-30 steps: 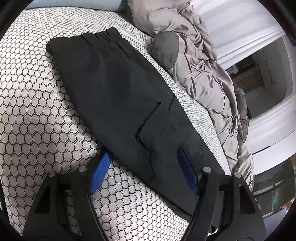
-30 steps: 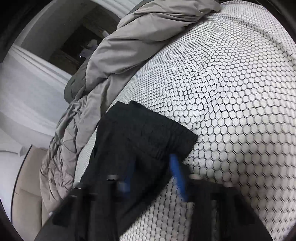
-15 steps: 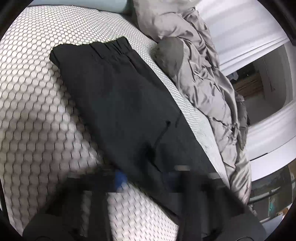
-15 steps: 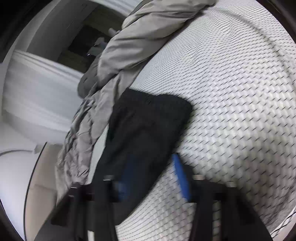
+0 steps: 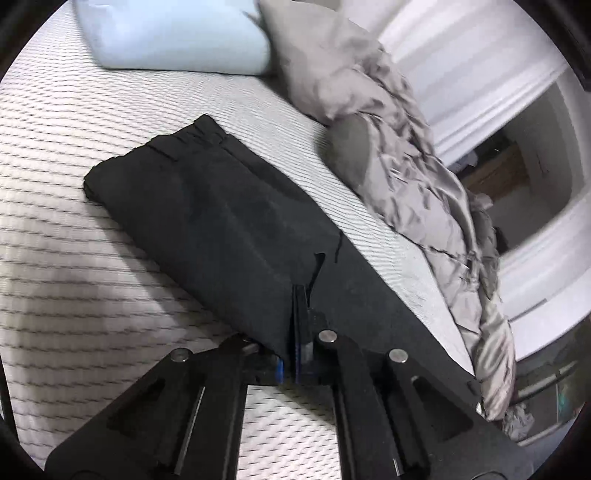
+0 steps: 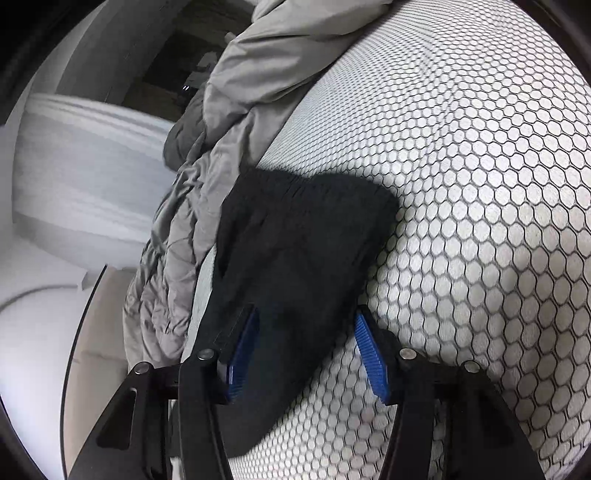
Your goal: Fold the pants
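Observation:
Black pants [image 5: 221, 221] lie lengthwise on a bed with a white hexagon-patterned cover [image 5: 74, 258], waistband at the far end. My left gripper [image 5: 297, 332] is shut on the near edge of the pants by the cargo pocket, its blue pads pinching the cloth. In the right wrist view the pants [image 6: 295, 251] run toward the elastic waistband. My right gripper [image 6: 306, 354] is open, its blue pads [image 6: 371, 354] straddling the pants just above the cloth.
A crumpled grey duvet [image 5: 406, 166] lies along the far side of the pants, also in the right wrist view [image 6: 229, 129]. A pale blue pillow [image 5: 173, 33] sits at the head. White wall moulding and a dark doorway [image 5: 517, 155] stand beyond the bed.
My left gripper has closed from open onto the pants' near edge. The right gripper stays open over the pants and has drawn back from the waistband.

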